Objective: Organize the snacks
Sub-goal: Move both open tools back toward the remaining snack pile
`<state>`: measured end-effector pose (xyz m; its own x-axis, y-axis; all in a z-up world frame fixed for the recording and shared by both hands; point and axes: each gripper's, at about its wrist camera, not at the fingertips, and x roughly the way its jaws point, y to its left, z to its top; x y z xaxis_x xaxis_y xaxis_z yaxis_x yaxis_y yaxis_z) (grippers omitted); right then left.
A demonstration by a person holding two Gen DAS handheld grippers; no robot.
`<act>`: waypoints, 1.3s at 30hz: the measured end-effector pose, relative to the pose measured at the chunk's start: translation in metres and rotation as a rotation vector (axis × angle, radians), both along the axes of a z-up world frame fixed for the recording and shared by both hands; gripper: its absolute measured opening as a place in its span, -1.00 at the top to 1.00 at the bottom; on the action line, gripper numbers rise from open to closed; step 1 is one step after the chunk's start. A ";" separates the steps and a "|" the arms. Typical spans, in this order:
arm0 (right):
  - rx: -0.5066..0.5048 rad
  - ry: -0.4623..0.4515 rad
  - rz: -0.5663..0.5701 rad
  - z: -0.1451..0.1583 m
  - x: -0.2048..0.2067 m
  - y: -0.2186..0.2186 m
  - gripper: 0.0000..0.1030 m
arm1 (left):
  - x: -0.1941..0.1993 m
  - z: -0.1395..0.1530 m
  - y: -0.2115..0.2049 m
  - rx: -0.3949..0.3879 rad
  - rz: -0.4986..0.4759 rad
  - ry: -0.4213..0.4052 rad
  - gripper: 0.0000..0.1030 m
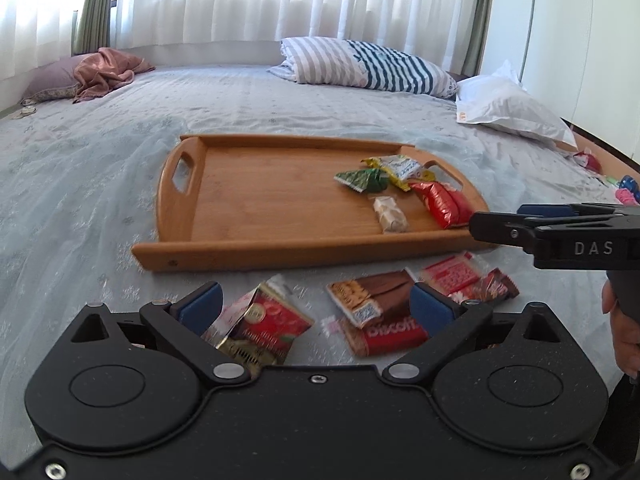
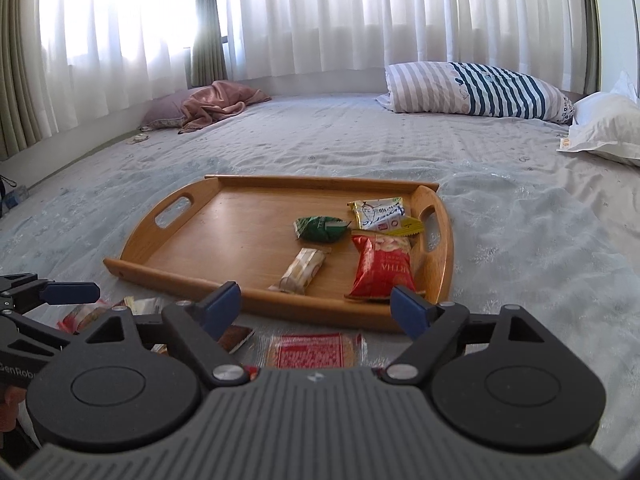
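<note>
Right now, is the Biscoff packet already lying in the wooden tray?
No, the Biscoff packet lies on the bedsheet, in front of the wooden tray.

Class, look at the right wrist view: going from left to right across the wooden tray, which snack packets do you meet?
Green packet, then pale beige packet nearer the front rim, then red packet, with the white-and-yellow packet behind it.

a home bedroom: a wide bed (image 1: 280, 120) under a pale floral bedspread, a striped pillow (image 2: 472, 88) and a white pillow (image 1: 508, 108) at its far side, and long sheer curtains (image 2: 320, 16) over a bright window.
</note>
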<state>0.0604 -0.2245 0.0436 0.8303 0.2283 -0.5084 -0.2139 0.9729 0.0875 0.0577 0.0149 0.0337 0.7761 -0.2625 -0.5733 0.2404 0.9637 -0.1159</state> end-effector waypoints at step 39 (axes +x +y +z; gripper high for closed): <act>-0.176 0.005 0.132 -0.043 -0.073 0.049 0.09 | -0.021 -0.007 0.020 0.040 -0.055 0.039 0.38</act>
<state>-0.0126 -0.1758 0.0004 0.7963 0.2419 -0.5544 -0.3402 0.9370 -0.0798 0.0368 0.0351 0.0263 0.7380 -0.2801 -0.6139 0.2887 0.9534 -0.0879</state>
